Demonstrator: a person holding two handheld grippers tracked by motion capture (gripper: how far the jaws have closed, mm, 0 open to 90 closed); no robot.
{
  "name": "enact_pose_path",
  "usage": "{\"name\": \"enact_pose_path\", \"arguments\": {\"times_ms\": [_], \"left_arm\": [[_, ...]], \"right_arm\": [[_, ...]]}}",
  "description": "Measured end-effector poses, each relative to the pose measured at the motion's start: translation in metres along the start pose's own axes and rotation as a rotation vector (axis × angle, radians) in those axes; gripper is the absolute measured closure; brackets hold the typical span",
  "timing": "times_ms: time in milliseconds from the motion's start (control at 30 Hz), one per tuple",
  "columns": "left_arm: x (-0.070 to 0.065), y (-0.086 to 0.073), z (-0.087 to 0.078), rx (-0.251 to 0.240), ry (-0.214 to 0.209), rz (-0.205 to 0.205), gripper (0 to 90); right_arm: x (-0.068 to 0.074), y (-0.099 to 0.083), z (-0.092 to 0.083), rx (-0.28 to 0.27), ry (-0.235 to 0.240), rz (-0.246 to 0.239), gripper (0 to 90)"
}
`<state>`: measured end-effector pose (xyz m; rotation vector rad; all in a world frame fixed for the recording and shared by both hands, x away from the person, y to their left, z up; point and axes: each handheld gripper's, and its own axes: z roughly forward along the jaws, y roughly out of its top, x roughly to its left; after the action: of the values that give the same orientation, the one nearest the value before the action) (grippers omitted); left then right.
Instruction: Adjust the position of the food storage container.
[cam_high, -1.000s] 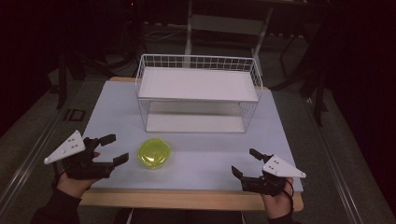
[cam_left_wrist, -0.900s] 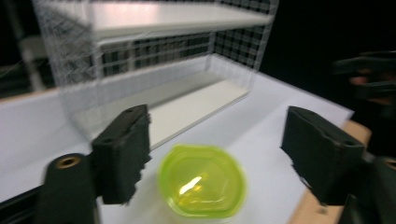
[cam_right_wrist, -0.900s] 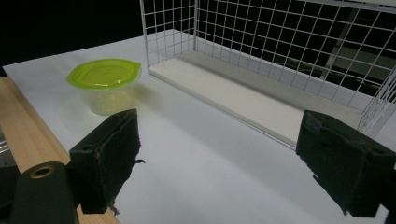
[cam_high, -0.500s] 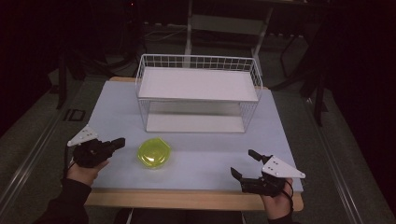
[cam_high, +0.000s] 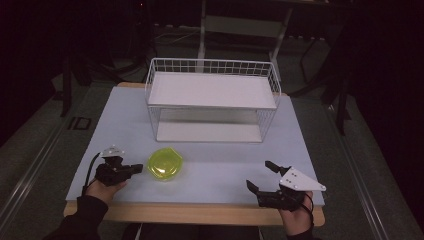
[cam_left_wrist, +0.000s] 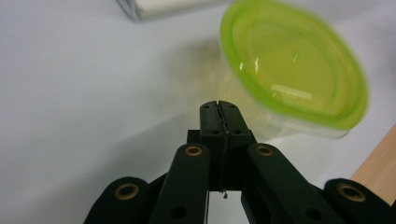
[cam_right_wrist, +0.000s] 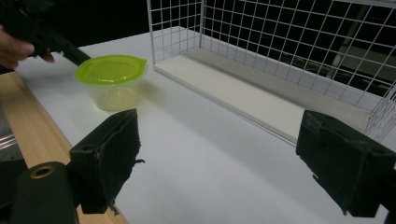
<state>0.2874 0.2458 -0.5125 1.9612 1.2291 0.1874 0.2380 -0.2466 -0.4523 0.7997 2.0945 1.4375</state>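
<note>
A clear tub with a lime-green lid (cam_high: 165, 164) (cam_left_wrist: 294, 70) (cam_right_wrist: 111, 70) stands on the white tabletop (cam_high: 220, 160), front left. My left gripper (cam_high: 136, 169) (cam_left_wrist: 218, 105) lies low just left of the tub, its jaws pressed together with nothing between them and the tips a little short of the tub's wall. Across the table the right gripper view also catches the left gripper (cam_right_wrist: 70, 52) beside the lid. My right gripper (cam_high: 261, 176) (cam_right_wrist: 233, 158) rests at the front right, open and empty, well apart from the tub.
A white wire rack with two shelves (cam_high: 212, 95) (cam_right_wrist: 280, 51) stands at the back middle of the table. The wooden front edge (cam_high: 200, 212) runs just below both hands. Dark floor and stands surround the table.
My left gripper's jaws, open a second ago, are now together. That hand has dropped toward the tabletop and come closer to the tub. The right gripper has not moved.
</note>
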Motion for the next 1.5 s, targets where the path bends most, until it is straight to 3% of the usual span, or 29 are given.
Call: {"name": "enact_pose_path", "arguments": {"times_ms": [167, 500, 833, 967, 1067, 1233, 1267, 1300, 1500], "left_arm": [[-0.002, 0.001, 0.015, 0.045, -0.015, 0.008, 90.0], [-0.013, 0.014, 0.037, 0.041, -0.075, -0.009, 90.0], [-0.029, 0.026, 0.060, 0.058, -0.110, 0.000, 90.0], [-0.034, 0.029, 0.067, 0.074, -0.112, 0.032, 90.0], [-0.034, 0.030, 0.066, 0.069, -0.111, 0.007, 90.0], [-0.034, 0.024, 0.055, 0.074, -0.071, -0.049, 90.0], [-0.034, 0.024, 0.055, 0.074, -0.071, -0.049, 90.0], [-0.036, 0.021, 0.052, 0.067, -0.082, -0.076, 90.0], [-0.045, 0.019, 0.060, 0.089, -0.107, -0.082, 90.0]], "right_arm": [[-0.001, 0.000, 0.000, 0.003, 0.002, 0.005, 13.4], [-0.002, -0.001, -0.001, 0.002, 0.002, 0.005, 13.4], [-0.002, -0.002, -0.001, 0.010, 0.005, 0.002, 13.4], [-0.001, -0.002, -0.001, 0.015, 0.007, -0.003, 13.4], [-0.001, -0.002, -0.001, 0.019, 0.006, -0.004, 13.4], [-0.001, -0.002, -0.001, 0.019, 0.005, -0.005, 13.4], [-0.001, -0.002, -0.001, 0.019, 0.005, -0.005, 13.4], [-0.001, -0.002, -0.001, 0.020, 0.004, -0.008, 13.4], [0.000, -0.001, 0.000, 0.022, 0.003, -0.011, 13.4]]}}
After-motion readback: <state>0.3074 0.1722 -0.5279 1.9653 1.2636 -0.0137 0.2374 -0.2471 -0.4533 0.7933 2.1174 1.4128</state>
